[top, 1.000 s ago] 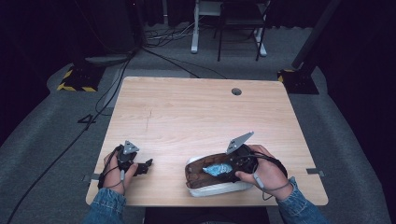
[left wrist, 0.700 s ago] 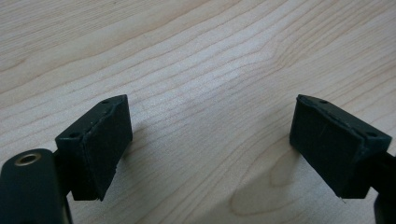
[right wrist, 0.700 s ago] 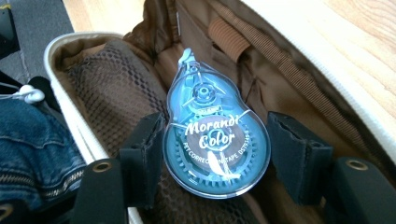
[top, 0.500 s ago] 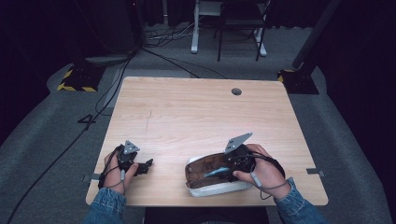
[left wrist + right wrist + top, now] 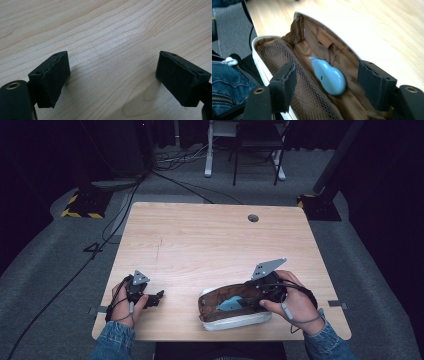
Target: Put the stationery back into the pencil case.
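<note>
Dark grey carpet rings the pale wooden table, with cables, a yellow-striped stand foot and desk legs beyond its far edge. Most of the tabletop lies bare. Near the front edge sits a white pouch, unzipped, brown lining showing, a small blue object lying loose inside. Over it the right gripper has just been closing its jaws, which grasp nothing. Well apart, the left gripper rests with its jaws spread over bare wood.
</note>
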The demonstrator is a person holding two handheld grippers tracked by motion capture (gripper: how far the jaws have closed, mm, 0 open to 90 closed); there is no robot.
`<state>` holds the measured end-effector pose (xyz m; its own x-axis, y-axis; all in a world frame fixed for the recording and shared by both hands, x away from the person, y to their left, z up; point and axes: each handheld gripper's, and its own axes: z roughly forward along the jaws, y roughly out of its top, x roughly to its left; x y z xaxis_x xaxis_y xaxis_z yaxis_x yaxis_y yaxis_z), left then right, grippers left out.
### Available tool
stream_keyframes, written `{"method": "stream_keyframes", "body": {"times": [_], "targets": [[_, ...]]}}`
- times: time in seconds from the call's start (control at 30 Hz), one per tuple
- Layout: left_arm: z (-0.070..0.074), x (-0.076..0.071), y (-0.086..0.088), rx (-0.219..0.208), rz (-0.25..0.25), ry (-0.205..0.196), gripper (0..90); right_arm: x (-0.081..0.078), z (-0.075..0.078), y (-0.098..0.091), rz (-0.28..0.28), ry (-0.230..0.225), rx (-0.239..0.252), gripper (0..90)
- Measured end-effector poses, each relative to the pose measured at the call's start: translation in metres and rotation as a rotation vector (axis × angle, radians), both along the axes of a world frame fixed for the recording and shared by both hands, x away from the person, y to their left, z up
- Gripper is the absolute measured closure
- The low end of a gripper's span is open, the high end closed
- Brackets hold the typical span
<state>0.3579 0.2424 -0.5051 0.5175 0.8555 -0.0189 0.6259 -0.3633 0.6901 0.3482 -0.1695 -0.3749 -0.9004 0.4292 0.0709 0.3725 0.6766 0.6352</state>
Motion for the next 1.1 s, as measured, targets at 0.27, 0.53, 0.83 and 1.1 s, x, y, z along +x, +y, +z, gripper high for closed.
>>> {"method": "stream_keyframes", "body": {"times": [0.27,0.53,0.83,1.1], "targets": [[0.0,0.001,0.0,0.002,-0.004,0.003,11.9,0.008,0.011,-0.023,-0.083,-0.07,0.05,26.3],[0.0,0.0,-0.001,-0.002,0.002,0.006,11.6,0.025,0.008,-0.048,-0.184,-0.111,0.074,22.3],[0.0,0.0,-0.001,-0.002,0.002,0.006,11.6,0.044,-0.001,-0.074,-0.29,-0.126,0.085,19.8],[0.0,0.0,-0.001,-0.002,0.002,0.006,11.6,0.06,-0.016,-0.093,-0.35,-0.118,0.084,20.2]]}}
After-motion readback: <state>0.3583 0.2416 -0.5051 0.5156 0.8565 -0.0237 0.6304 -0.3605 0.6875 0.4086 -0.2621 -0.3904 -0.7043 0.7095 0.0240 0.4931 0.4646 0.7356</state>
